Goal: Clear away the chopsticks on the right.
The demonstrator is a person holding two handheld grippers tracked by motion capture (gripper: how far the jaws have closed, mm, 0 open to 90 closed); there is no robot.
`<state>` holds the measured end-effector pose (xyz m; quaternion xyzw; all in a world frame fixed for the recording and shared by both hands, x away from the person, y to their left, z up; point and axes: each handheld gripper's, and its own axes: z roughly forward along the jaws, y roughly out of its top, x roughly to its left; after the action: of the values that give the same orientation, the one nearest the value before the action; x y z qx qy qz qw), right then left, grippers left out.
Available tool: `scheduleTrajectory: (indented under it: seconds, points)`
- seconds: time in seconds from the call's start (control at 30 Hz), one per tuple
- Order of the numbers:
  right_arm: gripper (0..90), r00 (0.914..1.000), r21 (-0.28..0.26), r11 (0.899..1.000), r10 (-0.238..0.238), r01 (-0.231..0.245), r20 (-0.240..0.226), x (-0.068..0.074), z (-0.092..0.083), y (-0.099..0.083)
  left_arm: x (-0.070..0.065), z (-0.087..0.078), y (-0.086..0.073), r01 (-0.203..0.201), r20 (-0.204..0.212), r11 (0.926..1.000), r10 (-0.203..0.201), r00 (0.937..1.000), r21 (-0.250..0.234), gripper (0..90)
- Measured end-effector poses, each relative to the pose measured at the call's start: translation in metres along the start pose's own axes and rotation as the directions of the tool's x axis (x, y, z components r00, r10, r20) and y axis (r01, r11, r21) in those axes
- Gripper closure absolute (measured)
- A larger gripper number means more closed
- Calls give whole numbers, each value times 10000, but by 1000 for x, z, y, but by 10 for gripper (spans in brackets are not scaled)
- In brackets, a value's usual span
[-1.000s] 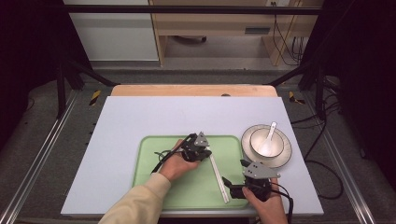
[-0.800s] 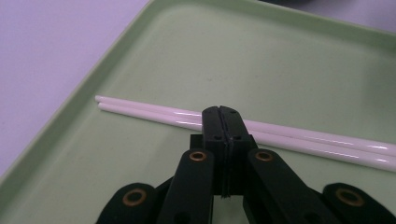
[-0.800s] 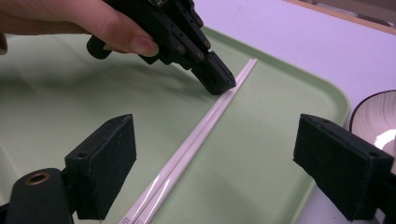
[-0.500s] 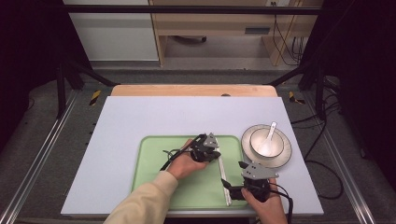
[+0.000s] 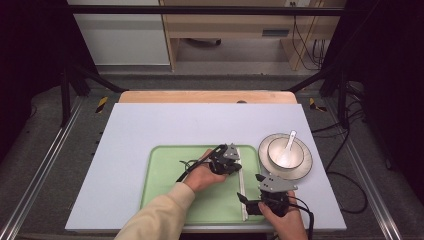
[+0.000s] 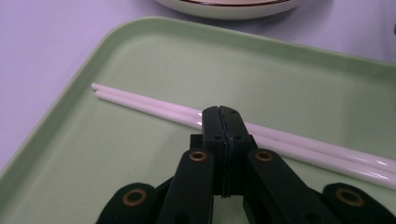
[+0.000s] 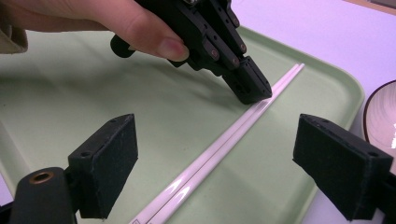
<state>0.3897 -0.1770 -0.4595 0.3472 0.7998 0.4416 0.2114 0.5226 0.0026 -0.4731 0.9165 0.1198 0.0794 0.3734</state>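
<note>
**Two grippers at a pair of white chopsticks on a green tray**

A pair of white chopsticks lies side by side on the green tray, close to the tray's right rim and running from the near edge toward the far edge. In the left gripper view the two sticks touch along their length and cross the tray floor just beyond the jaw tips.

The left gripper sits over the far half of the tray, held in the person's left hand. Its jaws are pressed together with nothing between them; the left gripper view shows the two black pads meeting in a thin seam. In the right gripper view the same closed tip comes down against the left side of the chopsticks, touching or all but touching them.

The right gripper is at the near end of the tray, held in the right hand. Its jaws are spread wide, one pad on each side of the chopsticks, well clear of them and pinching nothing.

To the right of the tray, on the pale table, stands a plate carrying a bowl with a white spoon in it.
</note>
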Motion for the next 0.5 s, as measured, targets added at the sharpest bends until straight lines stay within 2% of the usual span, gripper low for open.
scheduleTrajectory:
  seconds: [0.3,0.5]
  points:
    - [138,10000,21,10000,23,-23,-20,0,0,0,1,0,1,-74,-11,10000,74,10000,7,898]
    - [137,10000,-25,10000,52,-52,-24,0,0,0,2,-5,2,-98,-280,9998,93,9996,-188,897]
